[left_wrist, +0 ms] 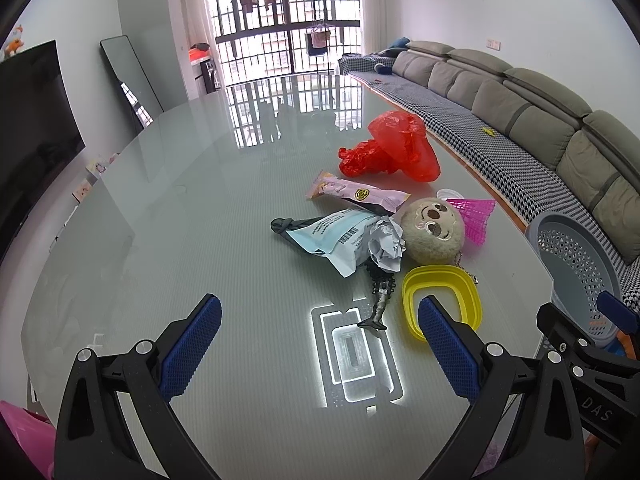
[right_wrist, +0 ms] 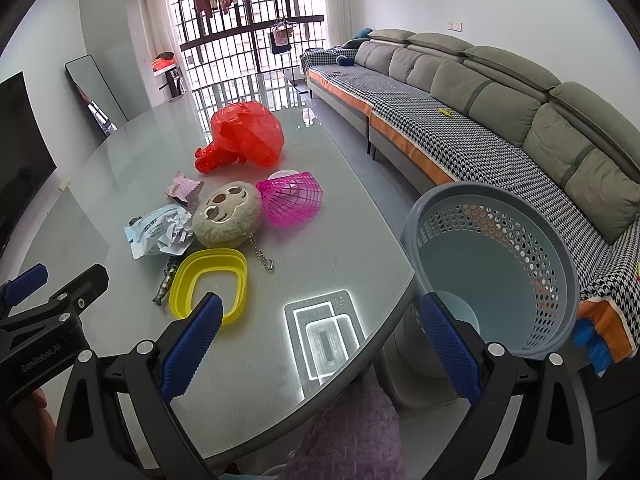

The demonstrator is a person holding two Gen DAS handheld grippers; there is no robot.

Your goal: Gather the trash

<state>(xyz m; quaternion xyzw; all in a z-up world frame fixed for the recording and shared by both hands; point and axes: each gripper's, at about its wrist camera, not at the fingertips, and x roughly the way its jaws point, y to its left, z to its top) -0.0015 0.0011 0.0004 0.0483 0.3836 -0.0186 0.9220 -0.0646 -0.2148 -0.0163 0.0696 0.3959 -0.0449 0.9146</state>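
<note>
On the glass table (left_wrist: 180, 208) lie a red plastic bag (left_wrist: 394, 148), a pink snack wrapper (left_wrist: 358, 193), a pale blue printed pouch (left_wrist: 332, 236) and crumpled white paper (left_wrist: 386, 242). The red bag (right_wrist: 244, 138), pouch (right_wrist: 154, 232) and paper (right_wrist: 176, 236) also show in the right wrist view. A grey perforated trash basket (right_wrist: 496, 268) stands off the table's right edge. My left gripper (left_wrist: 320, 344) is open and empty, above the table short of the pile. My right gripper (right_wrist: 320, 344) is open and empty over the table's near right edge, beside the basket.
Non-trash among the pile: a plush sloth head (right_wrist: 228, 214) with a chain, a pink mesh shuttlecock (right_wrist: 292, 200), a yellow ring-shaped lid (right_wrist: 210, 284), a small toy fish (left_wrist: 378, 304). A long grey sofa (right_wrist: 500, 120) runs along the right; a TV (left_wrist: 32, 120) stands left.
</note>
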